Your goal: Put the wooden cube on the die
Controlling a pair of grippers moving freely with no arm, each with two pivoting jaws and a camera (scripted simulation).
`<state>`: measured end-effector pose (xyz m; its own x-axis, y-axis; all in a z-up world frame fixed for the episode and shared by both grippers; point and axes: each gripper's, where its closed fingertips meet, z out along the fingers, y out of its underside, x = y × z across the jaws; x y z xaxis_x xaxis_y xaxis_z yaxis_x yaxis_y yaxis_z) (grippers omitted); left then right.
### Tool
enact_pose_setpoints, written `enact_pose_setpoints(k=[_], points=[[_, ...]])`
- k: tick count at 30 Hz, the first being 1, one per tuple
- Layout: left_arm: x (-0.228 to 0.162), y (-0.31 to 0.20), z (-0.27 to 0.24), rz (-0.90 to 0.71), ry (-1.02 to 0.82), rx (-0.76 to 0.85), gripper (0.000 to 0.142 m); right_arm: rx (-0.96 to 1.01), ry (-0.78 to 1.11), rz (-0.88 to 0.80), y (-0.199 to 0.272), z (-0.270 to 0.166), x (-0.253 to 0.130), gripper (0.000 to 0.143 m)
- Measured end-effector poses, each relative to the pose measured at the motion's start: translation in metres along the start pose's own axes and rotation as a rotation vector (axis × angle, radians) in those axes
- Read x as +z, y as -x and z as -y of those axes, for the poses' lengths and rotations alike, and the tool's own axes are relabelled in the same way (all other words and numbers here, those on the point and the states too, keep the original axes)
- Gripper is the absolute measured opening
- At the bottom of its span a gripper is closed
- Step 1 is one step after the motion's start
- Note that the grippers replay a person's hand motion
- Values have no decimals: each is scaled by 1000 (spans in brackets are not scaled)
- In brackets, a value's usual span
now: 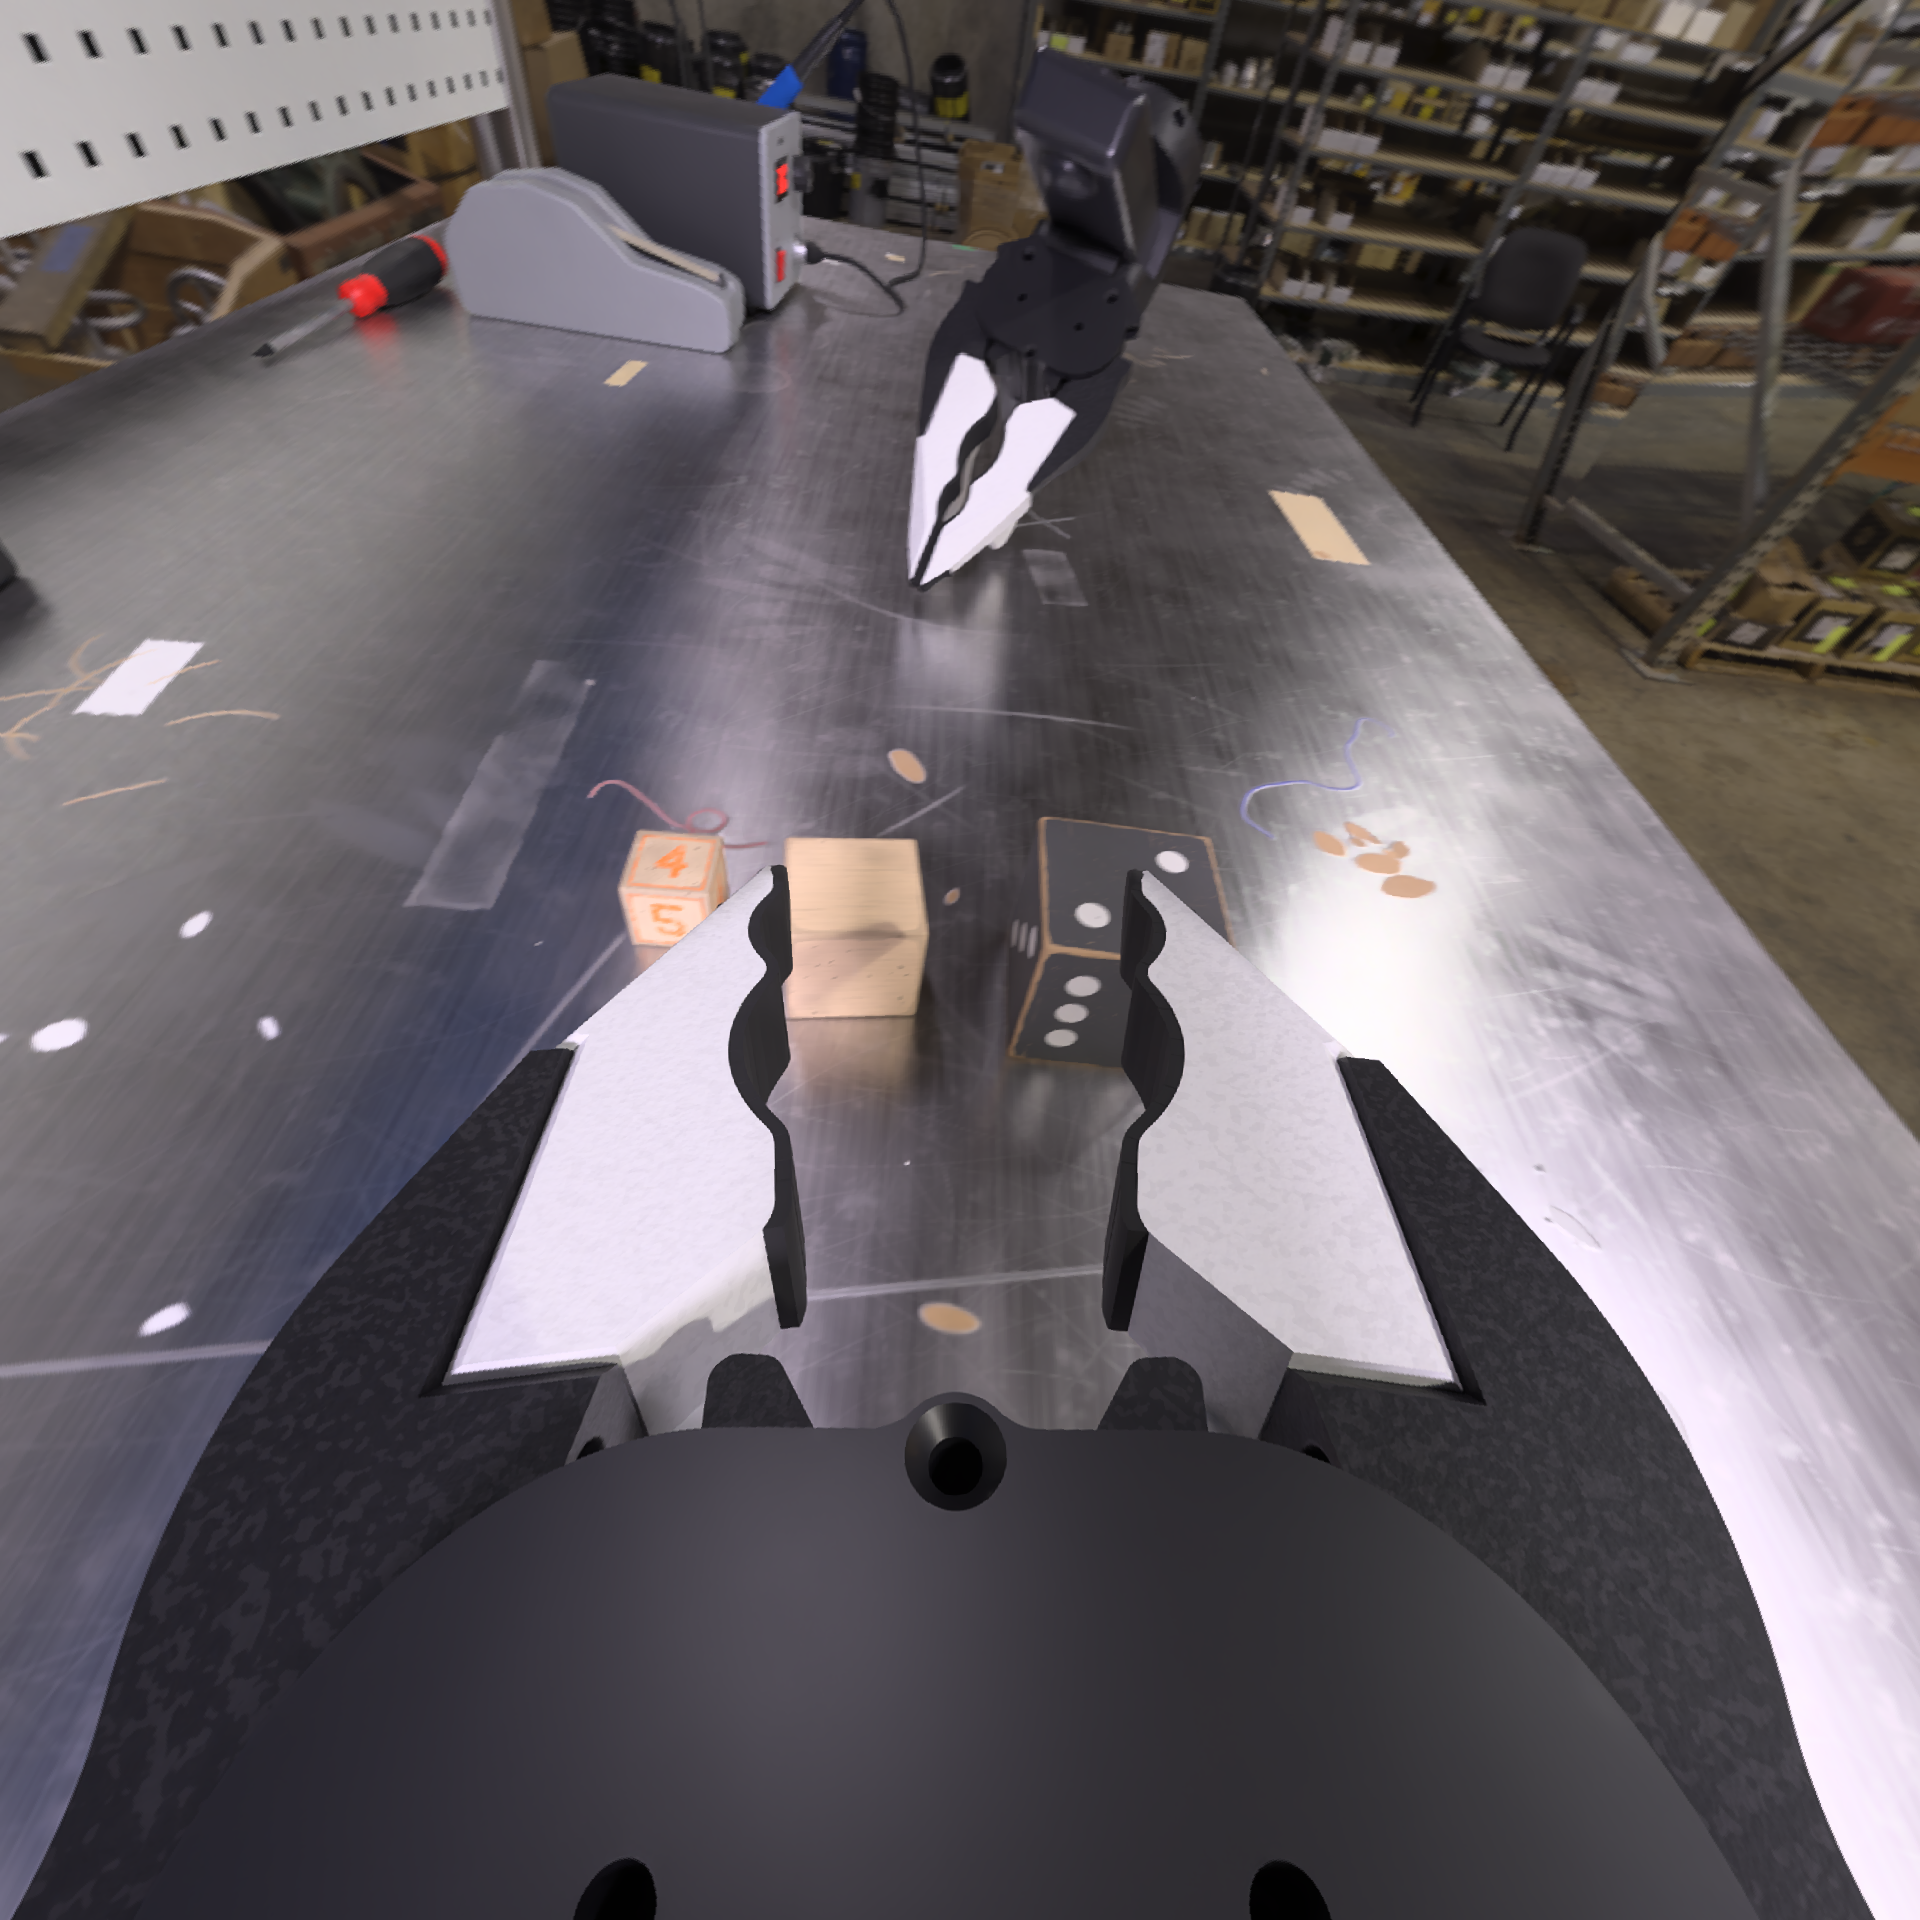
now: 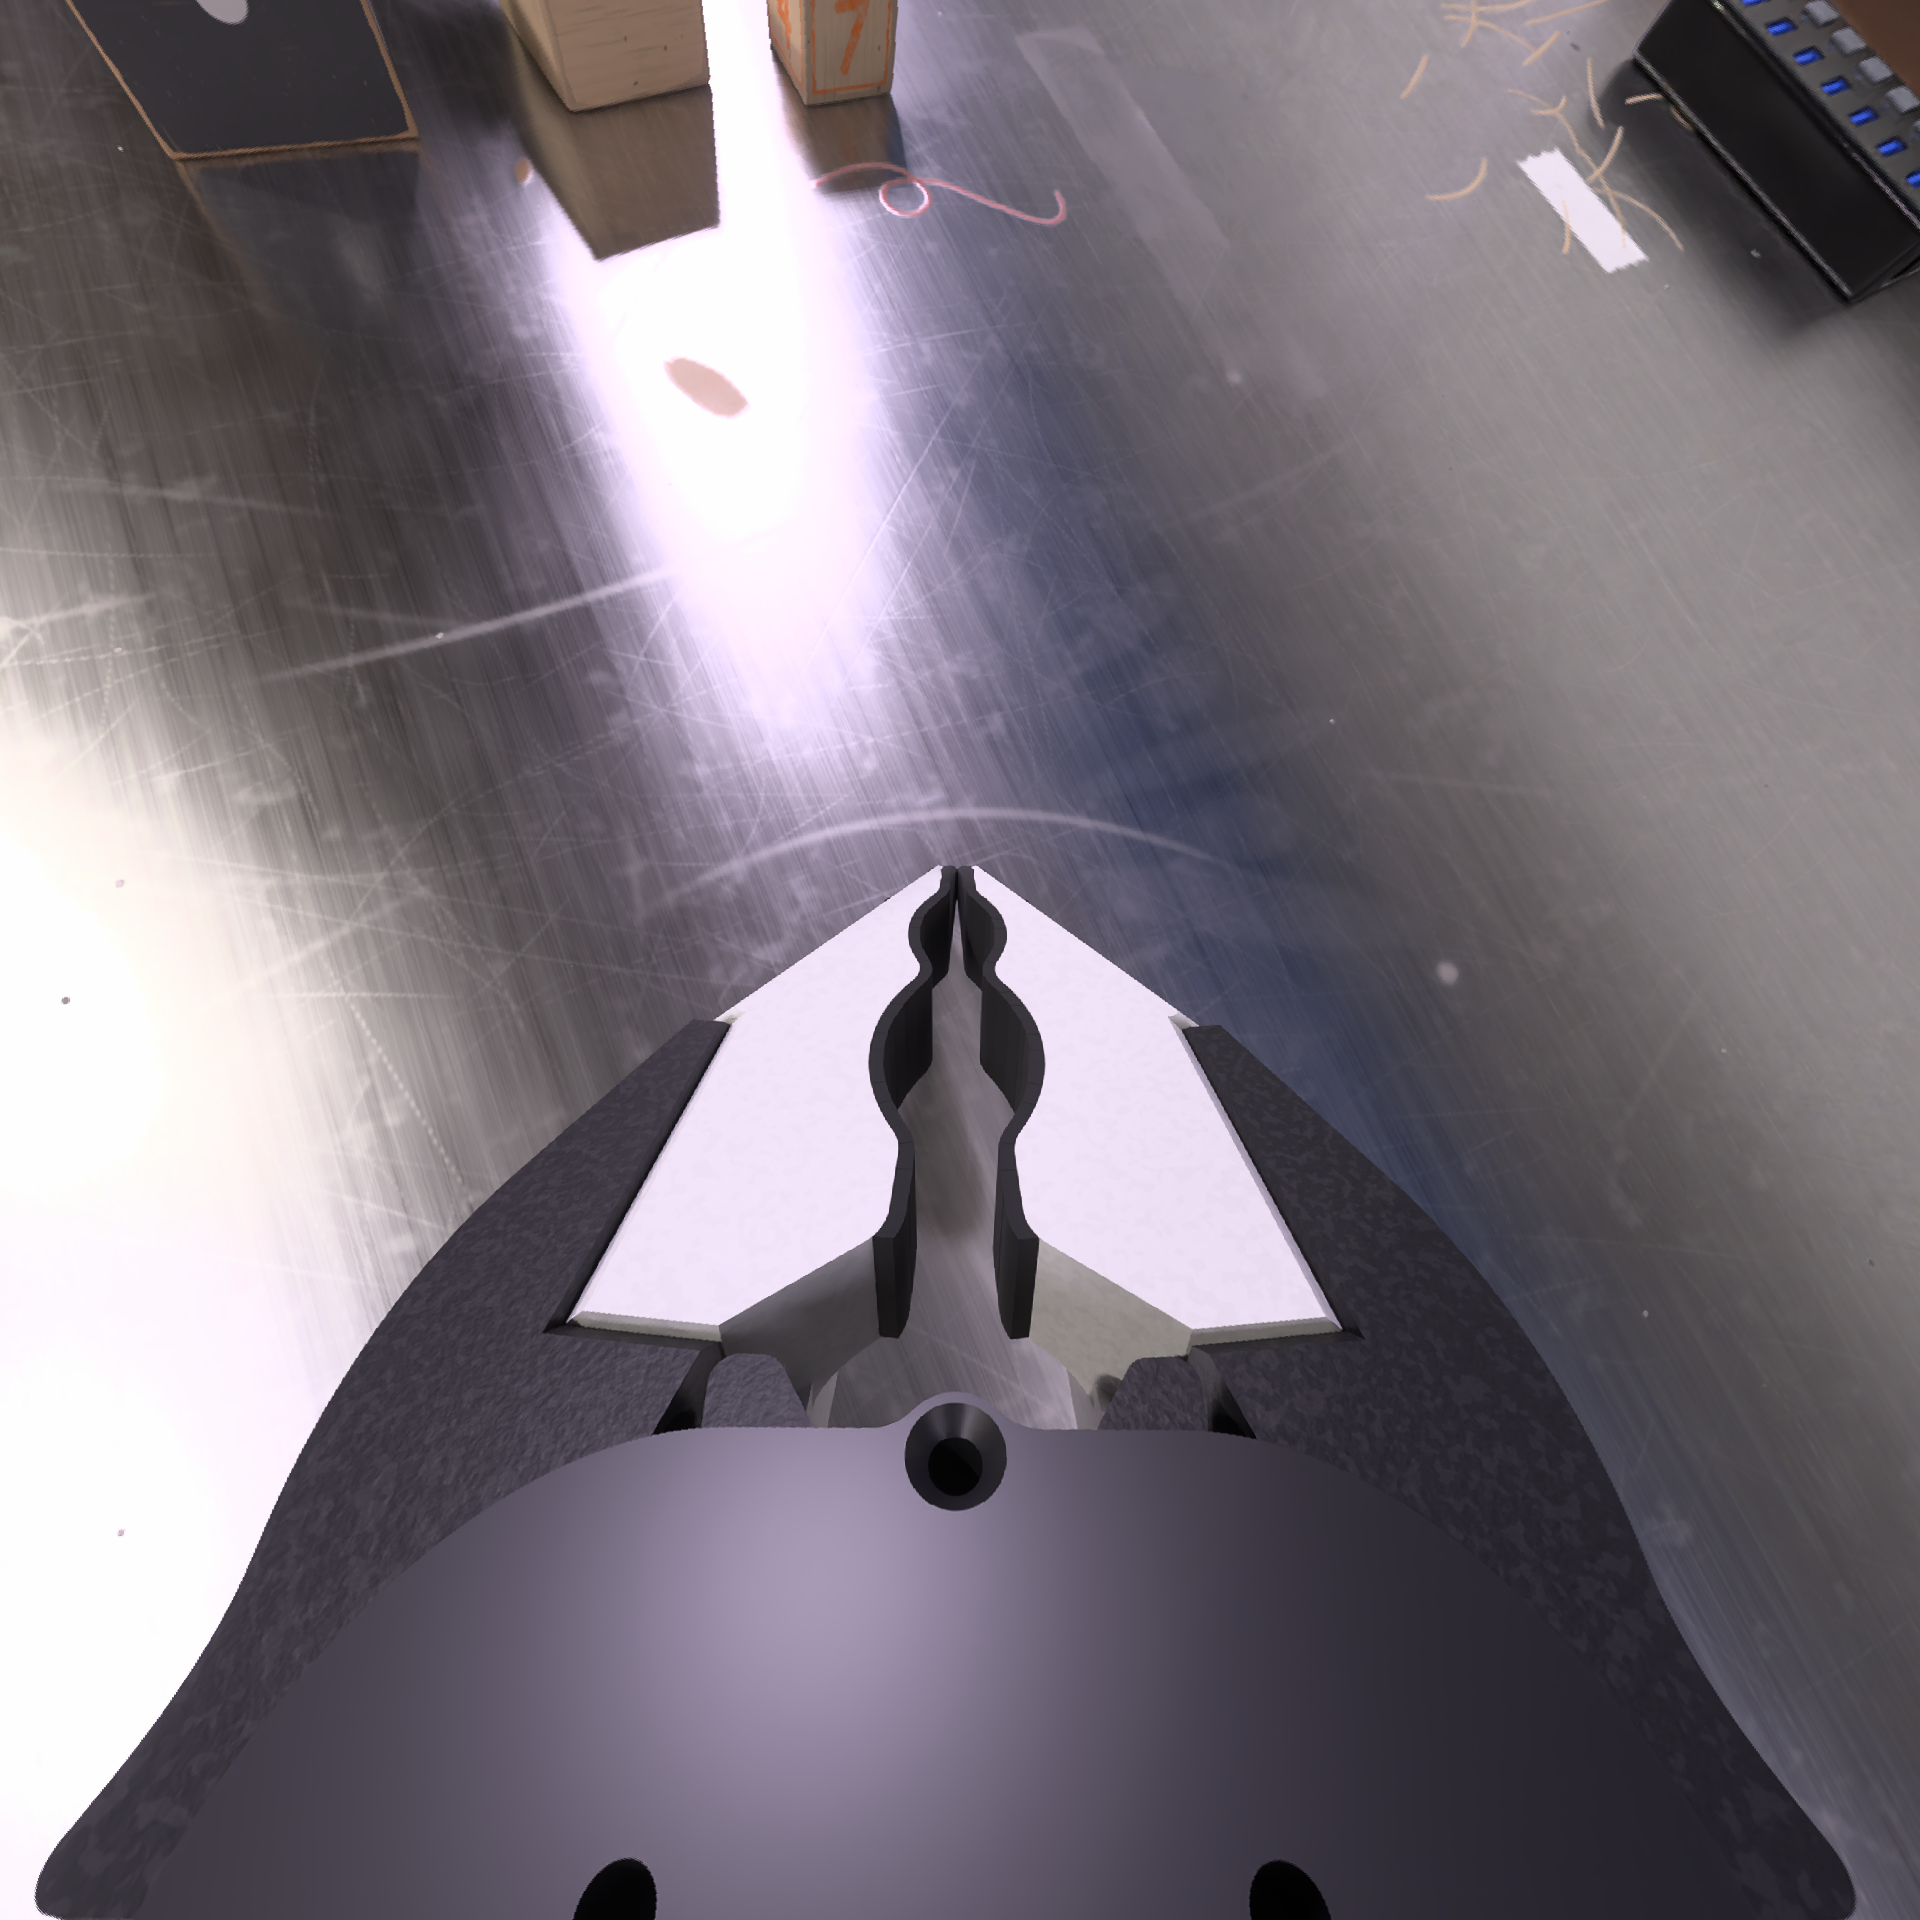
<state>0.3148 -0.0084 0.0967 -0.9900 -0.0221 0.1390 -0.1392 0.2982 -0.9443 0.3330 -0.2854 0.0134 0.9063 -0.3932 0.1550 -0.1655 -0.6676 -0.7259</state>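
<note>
The wooden cube (image 1: pixel 854 928) is a plain, pale block with fine grain and unmarked faces, sitting flat and upright on the metal table (image 1: pixel 416 520). The die (image 1: pixel 1117 940) stands just beside it on the right in the left wrist view, apart from it with a narrow strip of table between. The die is larger, black with tan edges and white pips, and also rests flat. Nothing lies on top of either.

scratched glossy metal table (image 1: pixel 1039 665); matt pale wooden cube (image 1: pixel 854 925).
</note>
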Motion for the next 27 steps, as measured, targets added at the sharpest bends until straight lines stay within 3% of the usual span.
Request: enact_pose_setpoints(k=[5, 11, 18, 21, 27], points=[[3, 20, -10, 127, 84, 46, 43, 1, 0, 3, 0, 0, 0, 0], [38, 21, -30, 145, 272, 115, 52, 1, 0, 3, 0, 0, 0, 0], [60, 31, -51, 187, 375, 73, 60, -1, 0, 5, 0, 0, 0, 0], [64, 33, -56, 219, 412, 100, 46, -2, 0, 6, 1, 0, 0, 0], [42, 22, -17, 247, 294, 117, 44, -5, 1, 6, 1, 0, 0, 0]])
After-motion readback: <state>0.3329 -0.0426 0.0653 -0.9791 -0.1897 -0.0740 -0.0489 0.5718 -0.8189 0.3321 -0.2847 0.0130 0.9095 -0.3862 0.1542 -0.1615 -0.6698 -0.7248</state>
